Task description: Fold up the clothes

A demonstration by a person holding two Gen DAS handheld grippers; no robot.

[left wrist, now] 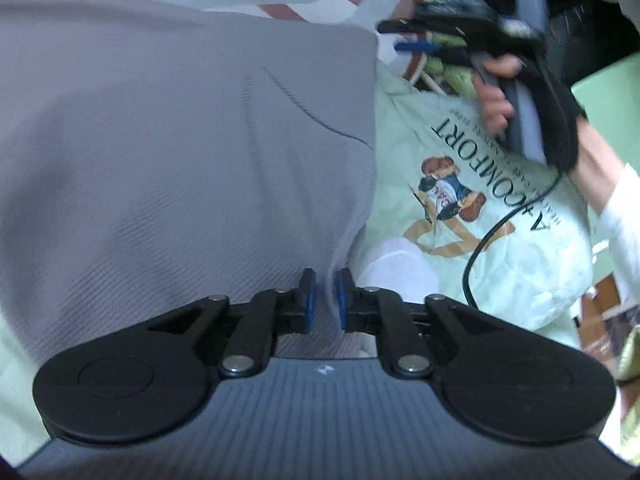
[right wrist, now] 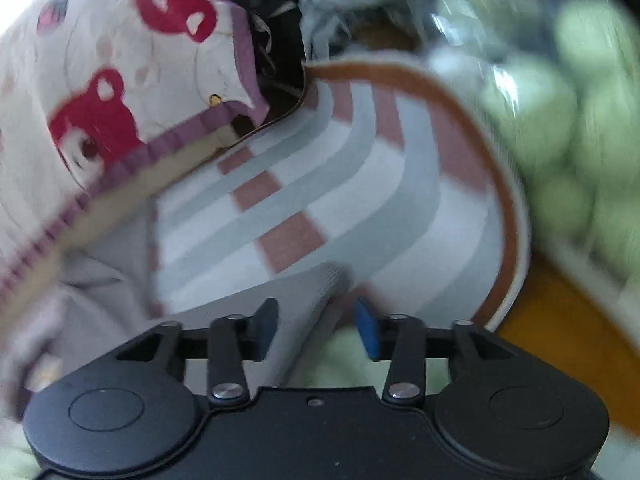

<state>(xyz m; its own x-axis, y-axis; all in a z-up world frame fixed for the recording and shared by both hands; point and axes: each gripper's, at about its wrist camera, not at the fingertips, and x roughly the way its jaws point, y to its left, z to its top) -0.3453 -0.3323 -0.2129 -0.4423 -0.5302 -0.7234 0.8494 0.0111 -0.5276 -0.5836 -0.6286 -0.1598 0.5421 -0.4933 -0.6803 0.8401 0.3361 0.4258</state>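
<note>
Grey ribbed fabric of the garment [left wrist: 180, 140] fills the left and middle of the left wrist view, spread flat with its right edge running down toward the camera. At the bottom centre the left gripper [left wrist: 325, 300] is clenched on a fold of that grey cloth, the blue pads [left wrist: 309, 300] pressing it from both sides. Just right of the garment lies a pale green shirt [left wrist: 500, 248], printed with a small bear figure and large dark letters reading "COMFORT"; a smaller line of text beside it is too fine to read. Over the shirt, at upper right, a hand [left wrist: 494, 92] grips the right gripper [left wrist: 390, 36] by its handle, with a black cable [left wrist: 496, 232] trailing across the print.

In the right wrist view, blurred by motion, a white cloth with red bear shapes and a purple trim [right wrist: 100, 120] sits at left. A striped rug [right wrist: 360, 184] in white, grey and dusty red, bordered in brown, occupies the middle. A corner of the grey garment [right wrist: 296, 304] lies between the parted blue fingers [right wrist: 368, 332], which are released and not closed on it. Blurred green shapes [right wrist: 560, 100] fill the right.
</note>
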